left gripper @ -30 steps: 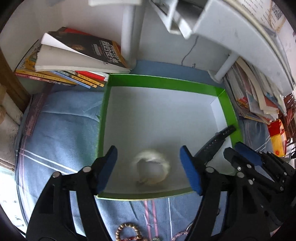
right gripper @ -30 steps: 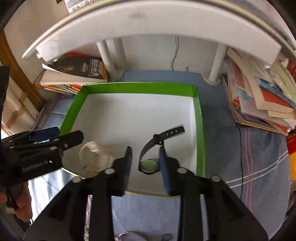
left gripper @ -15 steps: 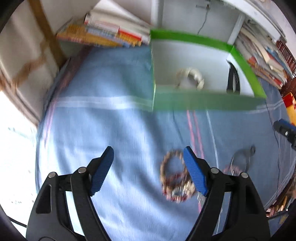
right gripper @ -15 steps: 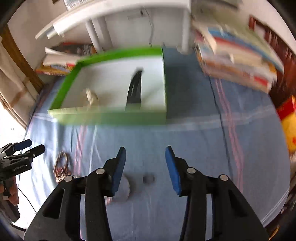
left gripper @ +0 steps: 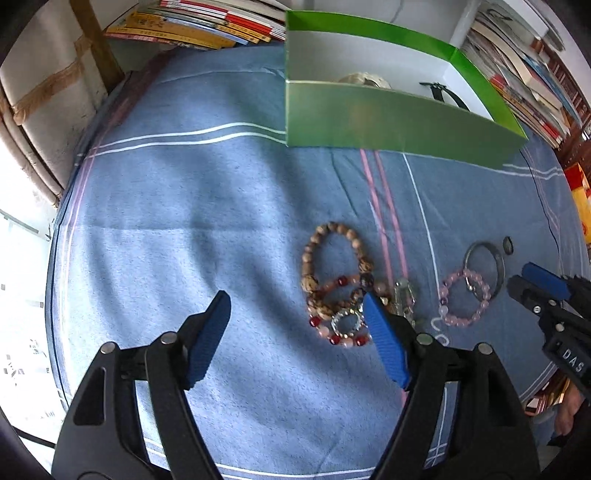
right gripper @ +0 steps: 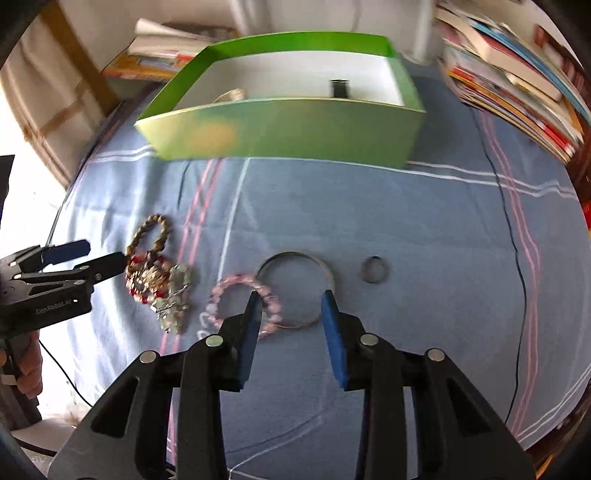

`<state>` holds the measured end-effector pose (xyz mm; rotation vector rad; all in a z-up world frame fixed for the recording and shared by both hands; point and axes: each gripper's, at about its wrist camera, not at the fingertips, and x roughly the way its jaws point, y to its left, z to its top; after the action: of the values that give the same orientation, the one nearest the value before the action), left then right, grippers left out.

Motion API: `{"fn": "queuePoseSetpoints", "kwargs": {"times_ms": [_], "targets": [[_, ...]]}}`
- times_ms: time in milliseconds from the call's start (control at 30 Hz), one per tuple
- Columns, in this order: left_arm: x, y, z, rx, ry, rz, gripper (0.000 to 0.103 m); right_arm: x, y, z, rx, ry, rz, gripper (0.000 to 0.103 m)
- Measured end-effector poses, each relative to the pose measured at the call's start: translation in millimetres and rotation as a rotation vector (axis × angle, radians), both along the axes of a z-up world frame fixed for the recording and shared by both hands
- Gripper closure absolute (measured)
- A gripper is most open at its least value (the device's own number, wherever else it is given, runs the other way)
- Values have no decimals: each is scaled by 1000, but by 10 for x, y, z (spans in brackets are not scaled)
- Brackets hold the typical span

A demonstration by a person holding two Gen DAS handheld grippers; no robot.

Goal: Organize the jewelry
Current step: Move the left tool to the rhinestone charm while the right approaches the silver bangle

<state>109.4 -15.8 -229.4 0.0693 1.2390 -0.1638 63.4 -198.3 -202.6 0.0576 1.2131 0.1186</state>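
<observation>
A green box [left gripper: 399, 118] [right gripper: 288, 129] stands at the back; a pale bangle [left gripper: 364, 79] and a black watch [left gripper: 445, 94] lie inside it. On the blue cloth lie a brown bead bracelet [left gripper: 328, 258] [right gripper: 151, 230], a red-and-pink bead bracelet [left gripper: 341, 325], a pink bead bracelet [left gripper: 463, 299] [right gripper: 245, 302], a metal bangle [left gripper: 485, 264] [right gripper: 295, 288] and a small ring [left gripper: 508, 244] [right gripper: 375, 275]. My left gripper [left gripper: 297, 314] is open and empty, just left of the bead pile. My right gripper [right gripper: 291, 306] is open and empty, over the metal bangle.
Stacks of books [left gripper: 207, 26] lie at the back left and more books [right gripper: 517, 85] at the right. A thin black cable [right gripper: 513, 236] runs over the cloth on the right. A wooden post [left gripper: 92, 40] stands at the left.
Both grippers have pulled back out of the green box, leaving the bangle and the watch inside, and now hover over the loose jewelry on the cloth.
</observation>
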Motion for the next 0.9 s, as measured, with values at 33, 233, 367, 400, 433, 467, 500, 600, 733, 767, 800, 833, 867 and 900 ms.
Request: {"fn": "queuePoseSetpoints", "kwargs": {"times_ms": [33, 233, 367, 400, 433, 467, 500, 600, 733, 767, 800, 833, 867, 900], "targets": [[-12, 0, -7, 1, 4, -3, 29, 7, 31, -32, -1, 9, 12, 73], [-45, 21, -81, 2, 29, 5, 29, 71, 197, -163, 9, 55, 65, 84], [-58, 59, -115, -7, 42, 21, 29, 93, 229, -247, 14, 71, 73, 90], [-62, 63, -119, -10, 46, 23, 29, 103, 230, -250, 17, 69, 74, 94], [-61, 64, -130, -11, 51, 24, 29, 105, 235, -253, 23, 69, 76, 102], [-56, 63, -142, -13, 57, 23, 29, 104, 239, -251, 21, 66, 77, 103], [-57, 61, -151, -16, 61, 21, 29, 99, 246, -244, 17, 59, 78, 103], [-65, 53, -164, -19, 68, 11, 29, 85, 232, -184, 9, 35, 66, 103], [-89, 15, -169, -45, 78, -15, 38, 65, 137, -69, 17, -1, 35, 103], [-95, 4, -177, -45, 84, -22, 40, 52, 91, -38, 20, -7, 22, 103], [-101, -10, -186, -46, 89, -25, 41, 48, 43, -10, 20, -14, 3, 103], [-106, -19, -196, -51, 95, -26, 42, 37, 7, 5, 22, -17, -11, 103], [-108, -14, -210, -59, 103, -25, 45, 24, -42, 15, 22, -15, -26, 103], [-110, -7, -224, -64, 110, -21, 46, 13, -95, 17, 22, -9, -39, 103]]}}
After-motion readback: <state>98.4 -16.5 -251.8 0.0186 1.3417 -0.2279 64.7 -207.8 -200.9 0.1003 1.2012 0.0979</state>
